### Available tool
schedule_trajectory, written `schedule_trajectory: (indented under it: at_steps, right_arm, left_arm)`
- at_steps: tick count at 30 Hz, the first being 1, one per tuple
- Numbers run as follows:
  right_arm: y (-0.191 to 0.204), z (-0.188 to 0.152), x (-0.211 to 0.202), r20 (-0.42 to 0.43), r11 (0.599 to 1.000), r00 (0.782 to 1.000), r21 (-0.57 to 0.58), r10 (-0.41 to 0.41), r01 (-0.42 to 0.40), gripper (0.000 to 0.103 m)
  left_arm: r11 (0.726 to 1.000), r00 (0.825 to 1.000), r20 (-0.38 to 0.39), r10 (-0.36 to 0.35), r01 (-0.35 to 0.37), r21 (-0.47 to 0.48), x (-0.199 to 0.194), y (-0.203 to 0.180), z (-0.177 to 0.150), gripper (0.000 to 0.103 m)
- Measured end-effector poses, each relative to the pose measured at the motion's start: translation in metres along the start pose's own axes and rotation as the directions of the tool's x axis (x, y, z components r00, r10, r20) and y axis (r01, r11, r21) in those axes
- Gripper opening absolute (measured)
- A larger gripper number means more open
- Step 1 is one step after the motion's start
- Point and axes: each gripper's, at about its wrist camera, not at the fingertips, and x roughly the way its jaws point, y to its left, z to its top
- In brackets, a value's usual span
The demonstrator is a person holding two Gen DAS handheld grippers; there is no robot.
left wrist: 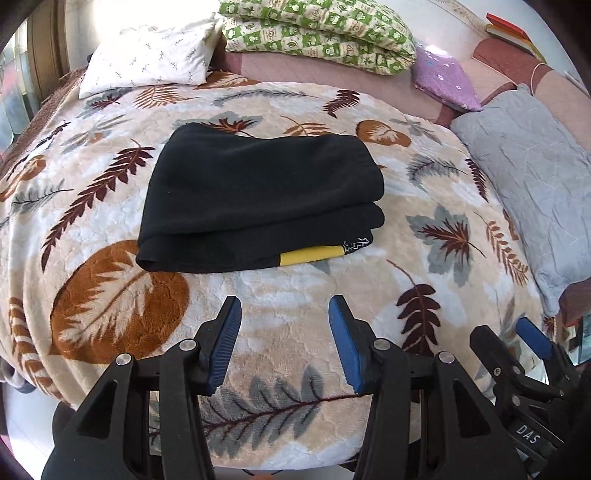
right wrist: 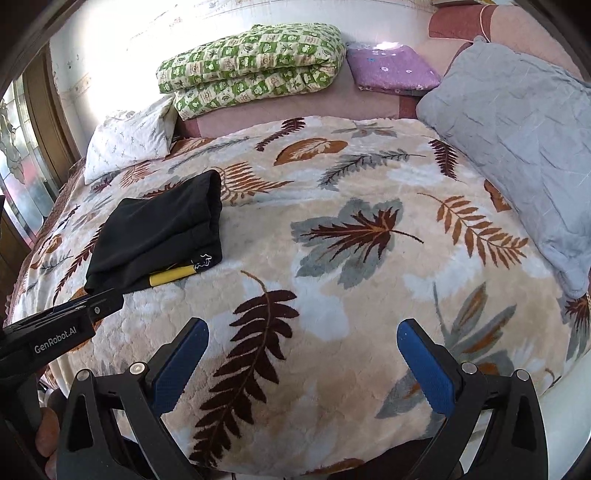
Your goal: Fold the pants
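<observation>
Bed scene, both wrist views. Black pants (left wrist: 258, 199) lie folded into a compact stacked rectangle on the leaf-print plush blanket (left wrist: 332, 302), around the middle of the bed and toward its left side as the right wrist view shows it. A yellow stripe (left wrist: 310, 256) and a small white logo (left wrist: 356, 246) show at the fold edge nearest the cameras. Nothing touches the pants.

Left gripper (left wrist: 284, 343) hovers over the blanket near the bed's near edge, short of the pants; jaws parted, blue pads (left wrist: 225, 343) holding nothing. Right gripper (right wrist: 303, 363) hangs over the near edge too, off to the right of the pants; jaws spread wide, nothing between them. Its blue tip also shows at the right edge of the left view, just beside the left tool.

Blanket is cream with brown, maroon and grey leaves, covers most of the bed, and lies fairly smooth. At the far side: a white sprigged pillow (left wrist: 151, 55) on the far left corner, a folded green-and-cream checked quilt (left wrist: 321, 33) against the far edge, a small purple flowered cushion (left wrist: 443, 77) next to it. A grey crinkled pillow (left wrist: 524, 173) lies along the right edge. Pinkish-mauve mattress cover (right wrist: 288, 107) shows beyond the blanket. Stacked books (left wrist: 509, 33) sit at the far right corner. Bright white wall behind, window with wooden frame (right wrist: 33, 155) to the left.
</observation>
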Motion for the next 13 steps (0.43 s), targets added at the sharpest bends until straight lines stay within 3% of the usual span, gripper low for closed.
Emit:
schedule_trajectory:
  at_steps: [3, 6, 13]
  right_arm:
    - [0.0004, -0.0003, 0.0016, -0.006, 1.0, 1.0, -0.002, -0.002, 0.002, 0.103]
    - [0.0017, -0.0002, 0.003, -0.01, 1.0, 1.0, -0.008, -0.004, 0.004, 0.103]
    - [0.0045, -0.0004, 0.0057, -0.02, 1.0, 1.0, -0.017, -0.009, 0.009, 0.103]
  left_arm:
    - [1.0, 1.0, 0.005, 0.008, -0.008, 0.013, -0.0008, -0.0026, 0.0005, 0.048]
    - [0.999, 0.999, 0.02, 0.038, -0.038, 0.024, -0.0014, -0.0035, 0.0011, 0.055]
    - [0.995, 0.996, 0.03, 0.087, -0.088, 0.041, 0.0009, -0.002, 0.0024, 0.055]
